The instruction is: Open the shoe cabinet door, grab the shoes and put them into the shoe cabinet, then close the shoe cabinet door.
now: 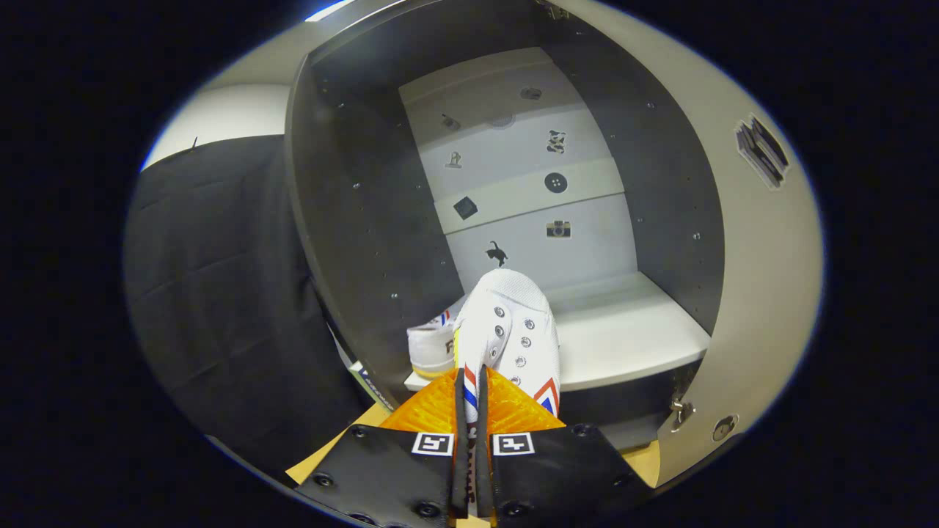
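**Carrying the second shoe onto the cabinet shelf**

We see the gripper [473, 378] with its fingers drawn nearly together, pinching a thin edge of a white shoe [511, 323] at the collar, so that both fingers press on it. The shoe extends straight ahead of the fingers, its toe already over the front of the white shelf [631, 334] inside the shoe cabinet [352, 220], whose door [763, 293] stands swung open to the right. Another white shoe [431, 348] rests on the shelf just to the left, close beside the held one.

To do this step well, we judge that the shoe should travel further in until its sole lies wholly over the shelf, be lowered flat, and only then released; the neighbouring shoe should not be nudged.

The held shoe is of white mesh-like fabric with metal eyelets in two rows and red-and-blue chevron trim near the heel. We cannot tell whether its sole touches the shelf.
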